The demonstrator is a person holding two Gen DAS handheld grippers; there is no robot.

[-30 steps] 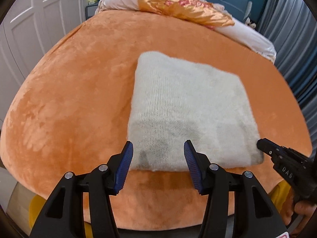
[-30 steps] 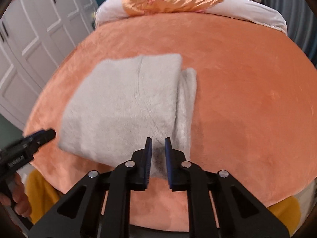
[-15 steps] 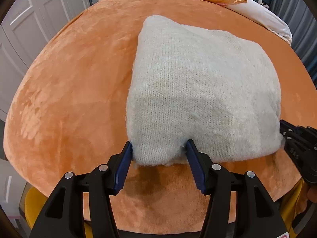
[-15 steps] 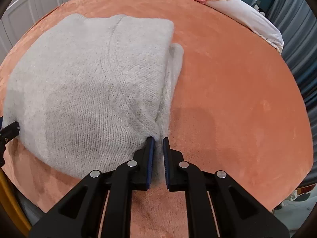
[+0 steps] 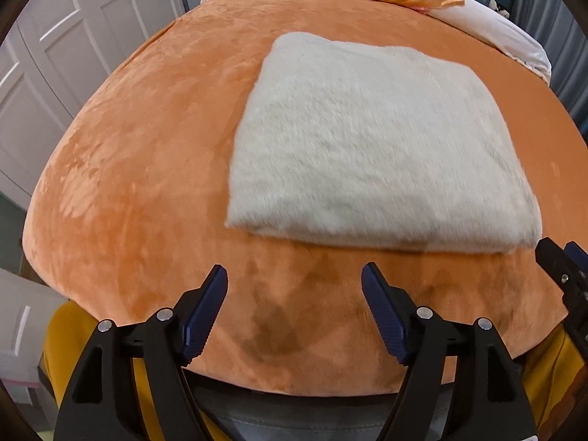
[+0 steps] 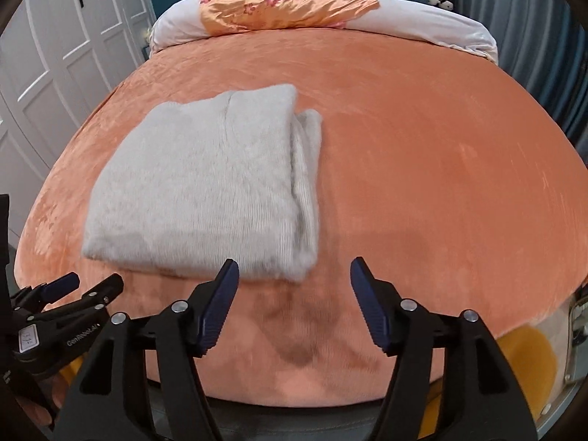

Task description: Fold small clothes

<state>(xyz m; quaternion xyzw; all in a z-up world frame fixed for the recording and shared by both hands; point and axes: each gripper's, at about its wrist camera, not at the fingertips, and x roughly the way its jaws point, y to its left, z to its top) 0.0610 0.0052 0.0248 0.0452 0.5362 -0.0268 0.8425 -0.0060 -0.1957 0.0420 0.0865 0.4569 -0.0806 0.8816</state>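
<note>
Sweater [image 5: 371, 147] is lying folded into a thick pale rectangle on the orange blanket [image 5: 147, 169], filling the centre and right of the left wrist view. Left gripper [image 5: 294, 283] is hanging at the bottom of that frame, its jaws spreading apart with nothing between them, only blanket showing in the gap, the sweater's near edge sitting just above the blue pads [image 5: 205, 312]. Over in the right wrist view, the sweater [image 6: 205, 191] is sitting left of centre, a ribbed inner layer peeking out along its right side. Right gripper [image 6: 294, 275] is opening too, jaws wide and holding nothing; its left tip is overlapping the sweater's near corner in the picture, though contact can't be told. Pillow [image 6: 294, 7] is resting at the top of the frame, white wardrobe doors [image 6: 55, 55] at upper left.
</note>
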